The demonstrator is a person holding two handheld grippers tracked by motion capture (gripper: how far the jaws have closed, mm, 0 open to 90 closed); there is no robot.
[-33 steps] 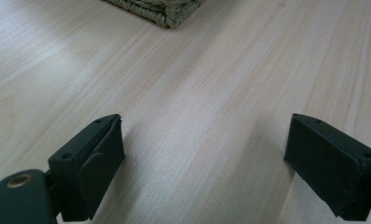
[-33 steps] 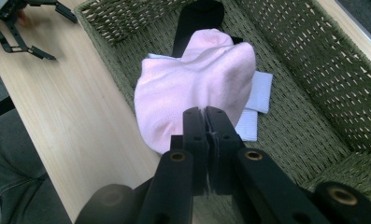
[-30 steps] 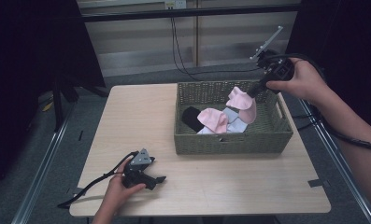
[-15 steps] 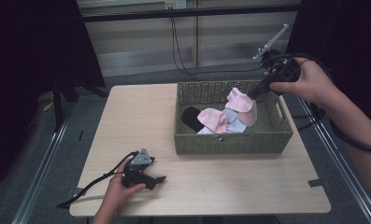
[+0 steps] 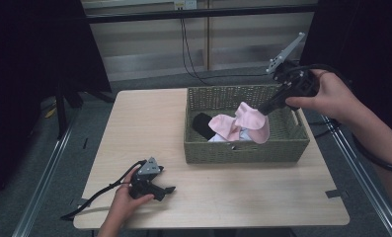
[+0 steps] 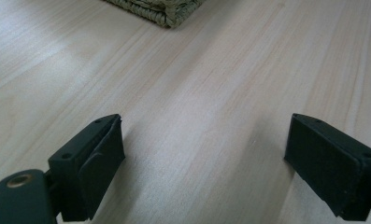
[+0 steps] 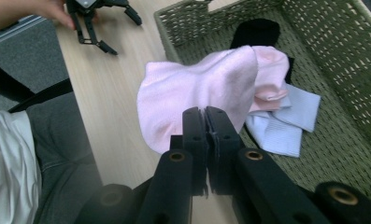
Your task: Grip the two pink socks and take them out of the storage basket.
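One pink sock [image 5: 253,121] lifted over the basket [image 5: 243,150]
Right gripper [image 5: 260,111] is clamped on it near the table's far right corner; left gripper [image 5: 170,190], jaws apart, rests near the front left corner.

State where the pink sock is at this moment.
In the high view the pink sock hangs from the right gripper over the woven basket, right of the black sock.

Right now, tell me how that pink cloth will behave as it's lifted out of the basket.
Probably floppy: the pink cloth droops in folds from the right claw, shut on its edge. Likely light, since that thin pinch carries it. It may drag the pale blue cloth in the basket, which it overlaps.
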